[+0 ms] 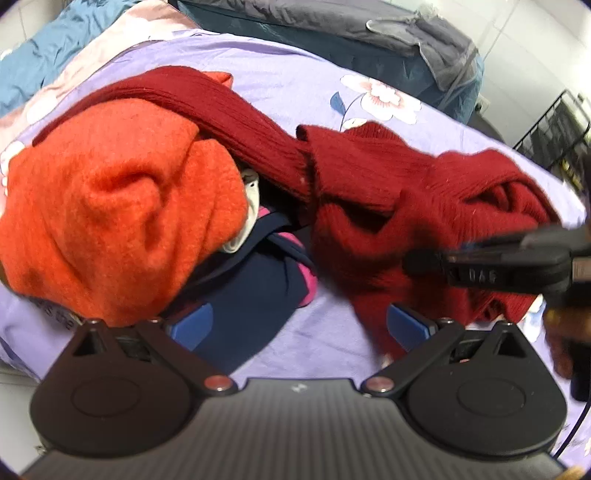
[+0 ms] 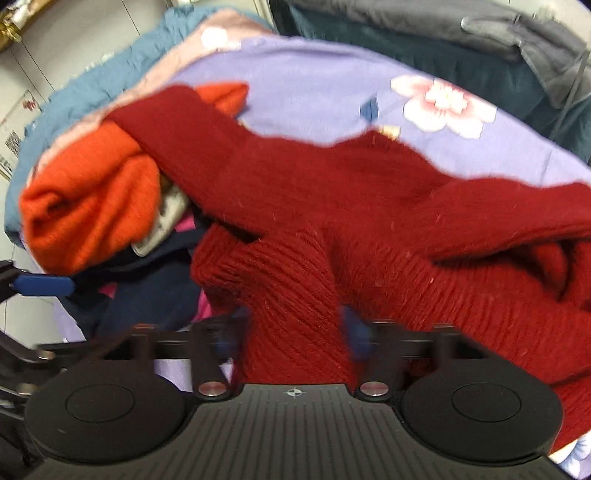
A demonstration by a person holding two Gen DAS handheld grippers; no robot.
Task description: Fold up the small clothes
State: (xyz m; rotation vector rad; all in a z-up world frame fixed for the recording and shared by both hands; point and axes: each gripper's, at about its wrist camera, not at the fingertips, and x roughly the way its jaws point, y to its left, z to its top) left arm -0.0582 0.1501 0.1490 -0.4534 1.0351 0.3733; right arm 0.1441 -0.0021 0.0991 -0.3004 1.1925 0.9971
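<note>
A dark red ribbed sweater [image 1: 373, 206] [image 2: 369, 221] lies crumpled across a pile of clothes, one sleeve draped over a fuzzy orange sweater [image 1: 110, 206] [image 2: 88, 199]. Under both lies a navy garment [image 1: 255, 291] with pink trim. My left gripper [image 1: 299, 326] hovers open above the navy garment and the sheet, with nothing between its blue pads. My right gripper [image 2: 295, 328] has a fold of the red sweater pinched between its blurred fingers. In the left wrist view the right gripper [image 1: 417, 262] comes in from the right with its tips in the red knit.
The clothes sit on a lilac bedsheet [image 1: 295, 81] printed with pink flowers. Grey and teal quilts [image 1: 332, 29] are bunched along the far side. A black metal rack [image 1: 554, 133] stands beyond the bed's right edge. A small white-grey item [image 1: 247, 206] pokes out under the orange sweater.
</note>
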